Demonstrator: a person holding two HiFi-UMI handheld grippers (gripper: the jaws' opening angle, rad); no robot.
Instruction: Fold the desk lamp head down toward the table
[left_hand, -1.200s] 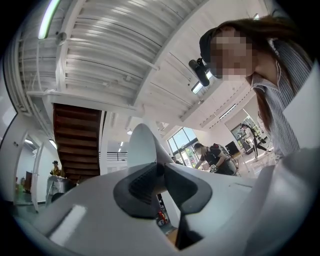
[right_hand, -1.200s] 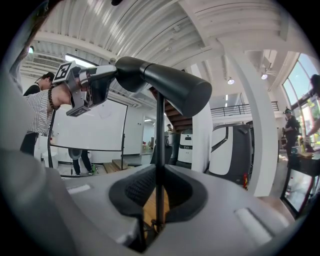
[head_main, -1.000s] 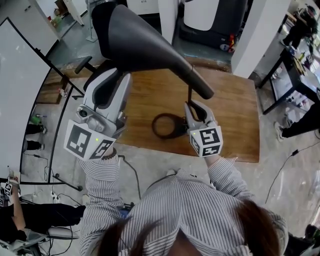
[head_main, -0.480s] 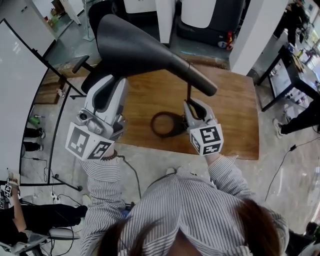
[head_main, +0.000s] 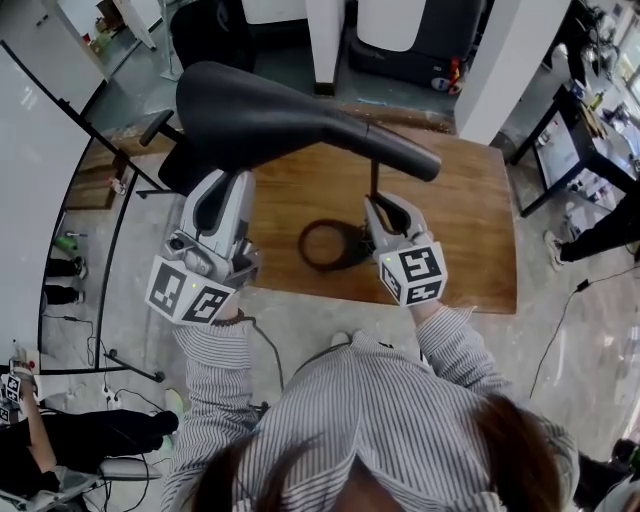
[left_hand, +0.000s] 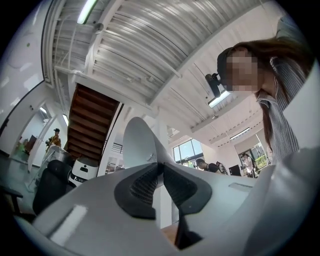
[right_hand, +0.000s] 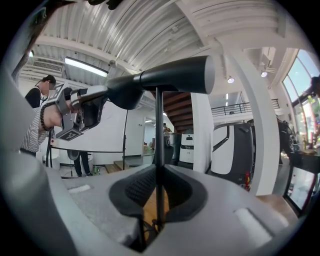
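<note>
Obs: lamp head (head_main: 270, 115) long axis near level above table (head_main: 470, 230), wide end toward left gripper (head_main: 218, 200), whose jaws, just closing, pinch its rim; right gripper (head_main: 385, 215) clamped on thin upright stem (right_hand: 158, 145); downward pull likely falls to left

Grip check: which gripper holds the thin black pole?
The right gripper pinches that pole; the left gripper, fingers just closing, holds the dark grey conical lamp head.

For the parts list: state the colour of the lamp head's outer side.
Black. The lamp head shows it best in the head view.
</note>
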